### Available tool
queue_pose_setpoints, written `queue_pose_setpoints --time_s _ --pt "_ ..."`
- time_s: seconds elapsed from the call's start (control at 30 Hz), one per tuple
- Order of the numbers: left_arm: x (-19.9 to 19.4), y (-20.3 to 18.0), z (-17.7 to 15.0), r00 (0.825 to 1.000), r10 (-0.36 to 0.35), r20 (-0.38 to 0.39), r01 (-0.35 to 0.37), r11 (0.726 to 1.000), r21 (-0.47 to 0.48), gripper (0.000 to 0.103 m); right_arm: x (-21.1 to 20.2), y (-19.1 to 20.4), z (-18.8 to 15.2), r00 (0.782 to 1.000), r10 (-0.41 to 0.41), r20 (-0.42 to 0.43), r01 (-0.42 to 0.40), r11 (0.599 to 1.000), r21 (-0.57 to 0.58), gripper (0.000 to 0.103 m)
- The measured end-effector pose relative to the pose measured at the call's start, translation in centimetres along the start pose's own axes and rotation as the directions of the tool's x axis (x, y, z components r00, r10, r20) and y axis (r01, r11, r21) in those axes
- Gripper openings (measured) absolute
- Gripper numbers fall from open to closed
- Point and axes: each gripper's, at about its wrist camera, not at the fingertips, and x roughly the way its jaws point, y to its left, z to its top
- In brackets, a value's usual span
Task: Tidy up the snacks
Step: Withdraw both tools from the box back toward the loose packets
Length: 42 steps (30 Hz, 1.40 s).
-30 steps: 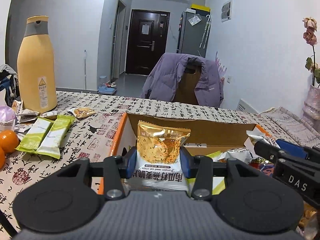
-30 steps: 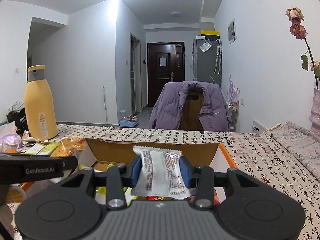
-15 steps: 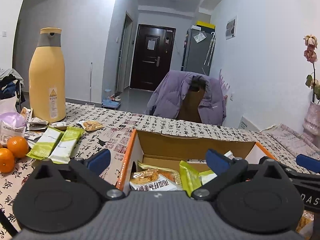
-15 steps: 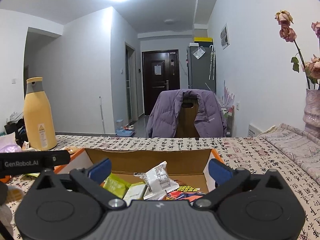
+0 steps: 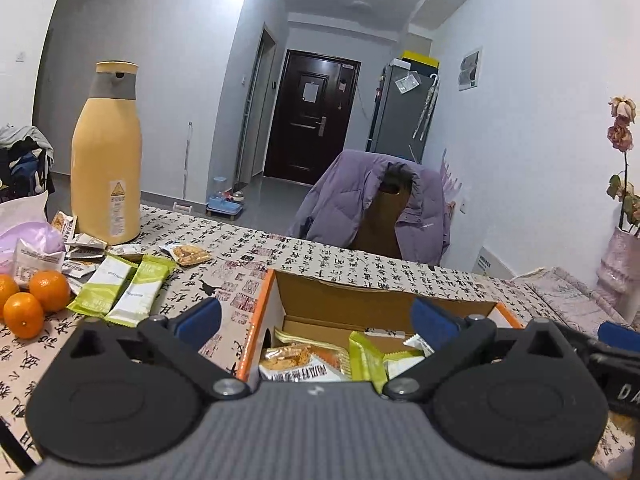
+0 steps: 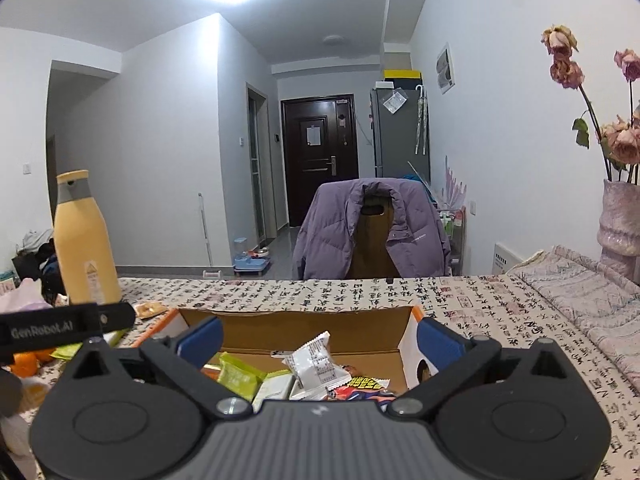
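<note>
An open cardboard box (image 5: 344, 296) (image 6: 304, 322) with orange edges sits on the table and holds several snack packets. My left gripper (image 5: 316, 318) hangs open above the box's near left part with nothing between its fingers; a gold cracker packet (image 5: 298, 364) lies in the box below it. My right gripper (image 6: 318, 338) is open over the box too, and a white packet (image 6: 316, 366) lies on the pile beneath it. Two green bars (image 5: 124, 290) and more packets lie on the cloth left of the box.
A tall yellow flask (image 5: 106, 160) stands at the back left, with oranges (image 5: 36, 300) and a pink bag (image 5: 28, 236) near it. A chair with a purple jacket (image 6: 368, 228) is behind the table. A vase of dried flowers (image 6: 618, 216) stands at the right.
Both grippers opened wide and let go of their packets, which dropped into the box. Both grippers then rose a little and drew back from it.
</note>
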Motion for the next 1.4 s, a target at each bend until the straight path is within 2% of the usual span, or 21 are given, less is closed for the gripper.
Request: queue_pose_setpoints --time_s 0.23,0.6,0.97,1.4 --pt "-3.2 0.5 -0.8 1.000 0.000 0.001 0.000 1.000 0.007 0.103 -3.8 -0.3 0.0 1.000 -0.011 0.003 0.011 0.999 -0.032 0.103" --pt "-8.2 1.7 -4.4 0.999 -0.011 -0.044 0.012 0.999 0.042 0.103 -8.9 -1.5 -3.1 0.998 -0.037 -0.056 0.033 0.997 -0.066 0.103" --pt "-10.2 2.8 -7.9 0.993 -0.006 -0.114 0.012 0.999 0.051 0.103 -12.0 -3.8 -7.2 0.987 -0.073 -0.144 0.059 0.994 -0.095 0.103" --pt "-12.7 3.0 -9.9 0.991 -0.022 -0.134 0.032 0.997 0.074 0.103 -13.6 -6.4 -10.7 0.967 -0.095 -0.236 0.072 0.992 -0.102 0.103"
